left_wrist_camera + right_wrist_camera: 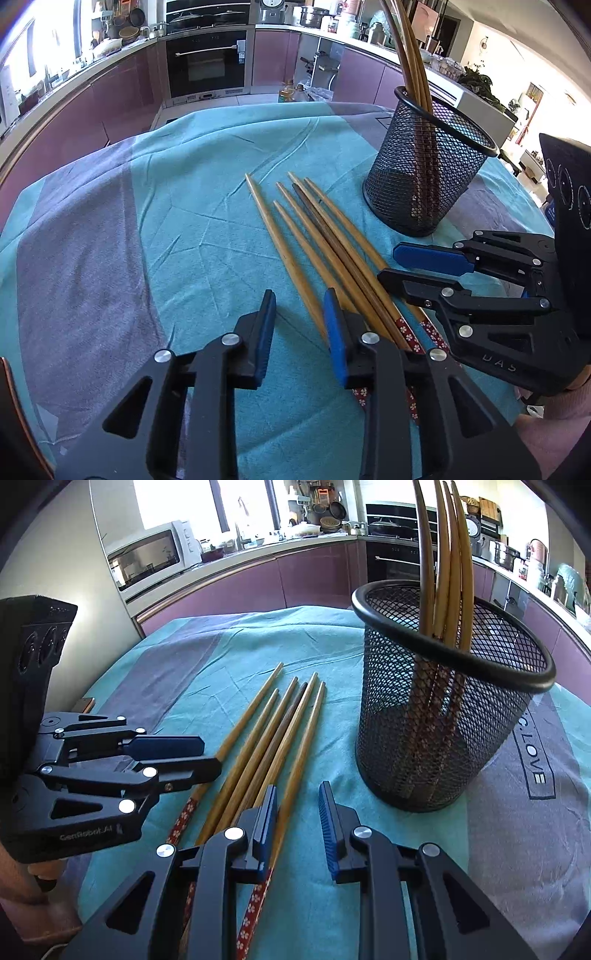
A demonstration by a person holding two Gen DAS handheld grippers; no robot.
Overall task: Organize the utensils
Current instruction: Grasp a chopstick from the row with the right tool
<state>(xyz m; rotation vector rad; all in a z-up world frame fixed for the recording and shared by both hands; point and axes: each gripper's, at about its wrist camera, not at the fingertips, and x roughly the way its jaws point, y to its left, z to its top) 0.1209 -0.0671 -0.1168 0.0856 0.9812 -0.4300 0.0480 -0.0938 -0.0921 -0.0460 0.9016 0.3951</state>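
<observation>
Both hand-held grippers, left (299,332) and right (297,819), released over loose chopsticks (317,236) beside mesh holder (424,173) on bench (147,221).

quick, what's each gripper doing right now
left gripper: open, holding nothing, above the loose chopsticks.
right gripper: open, holding nothing.

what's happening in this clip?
A person with a handheld gripper in each hand is sorting chopsticks into a black mesh holder. Four chopsticks already stand in it. Six loose chopsticks lie side by side on the teal cloth beside the holder. Both the left gripper and the right gripper are open and low over the handle ends of the loose ones, neither holding anything yet.
</observation>
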